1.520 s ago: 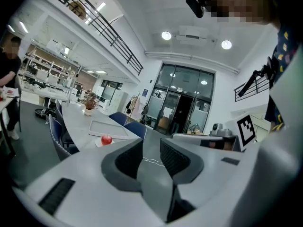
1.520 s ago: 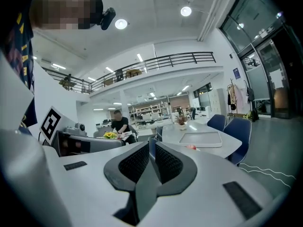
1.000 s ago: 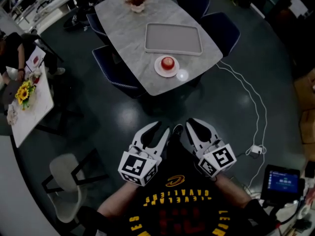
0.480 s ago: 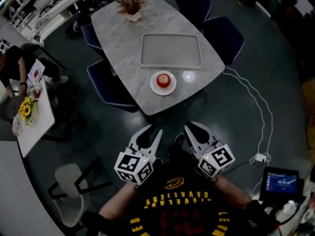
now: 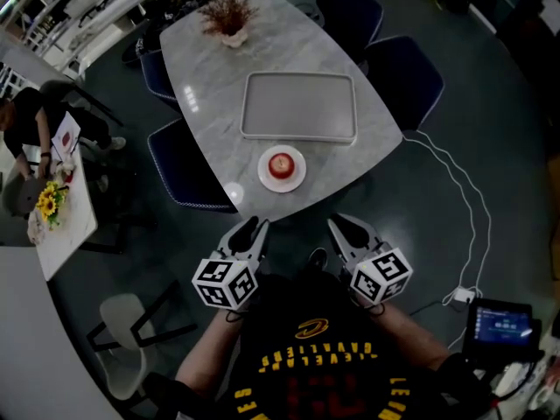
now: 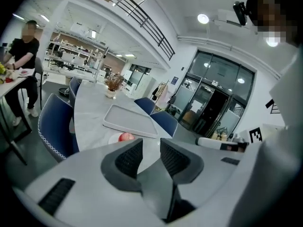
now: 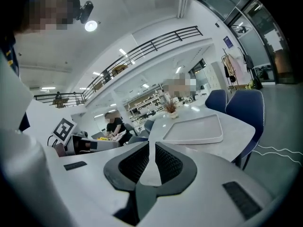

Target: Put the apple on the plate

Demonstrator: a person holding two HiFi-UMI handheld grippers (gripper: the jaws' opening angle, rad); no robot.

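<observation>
The table (image 5: 210, 86) has slid lower and closer in the head view than half a second ago, and the plate (image 5: 296, 179) now lies just beyond the two grippers instead of well up the frame, so the person appears to be walking up to its near end. The apple (image 5: 279, 164) already sits on that white plate, near the table's near edge and just in front of the grey tray (image 5: 298, 105); the left gripper view shows the same apple (image 6: 126, 136) peeping above its jaws. The left gripper (image 5: 252, 228) has its jaws apart with nothing between them, and the right gripper (image 5: 346, 226) shows only a narrow slit between its ribbed pads, also empty; both hang short of the table, well apart from the fruit. By the way things lie, the placing looks done. Were the apple to be lifted again, I judge it firm, round and fairly light, with a smooth skin that may slip and flesh that bruises under a hard squeeze; the best hold would be across its widest middle, one jaw on each side, with moderate pressure, and it may roll on the shallow plate if nudged. By count: one apple, one plate, one tray, one potted plant (image 5: 227, 16), two grippers, and four dark blue chairs that I can make out around the table.
</observation>
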